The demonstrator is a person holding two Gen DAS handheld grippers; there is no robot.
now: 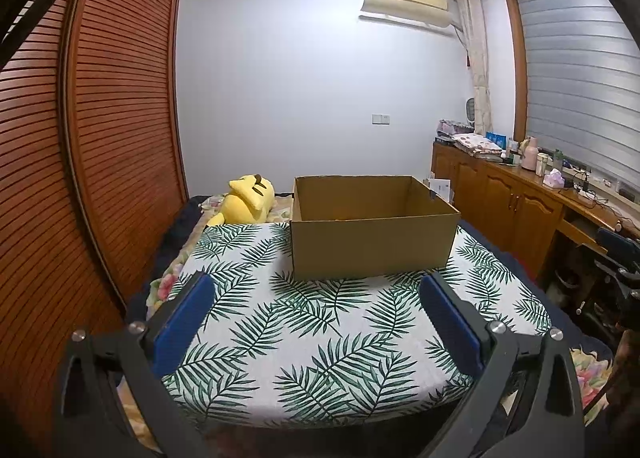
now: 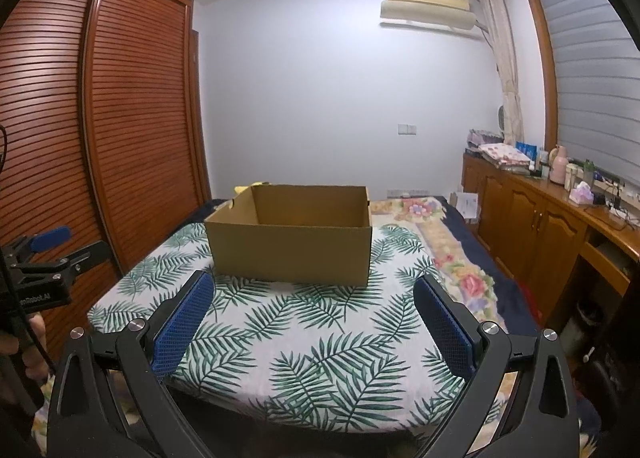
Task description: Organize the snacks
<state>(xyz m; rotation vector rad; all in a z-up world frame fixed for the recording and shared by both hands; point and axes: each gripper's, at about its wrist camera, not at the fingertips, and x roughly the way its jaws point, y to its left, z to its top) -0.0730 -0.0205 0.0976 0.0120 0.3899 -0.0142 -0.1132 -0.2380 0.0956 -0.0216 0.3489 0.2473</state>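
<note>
wardrobe [image 1: 100, 118] stood left of the cardboard box [image 1: 372, 246]. box sat open-topped at the far end of the leaf-print cloth [image 1: 320, 338] on the bed [image 2: 460, 250]. inside of box mostly hidden, no snacks visible. yellow plush [image 1: 248, 200] lay just left of the box, behind it. left claw [image 1: 318, 290] hung in front of the box, jaws wide apart, holding nothing. right claw [image 2: 314, 288] same: spread, nothing between the pads.
</note>
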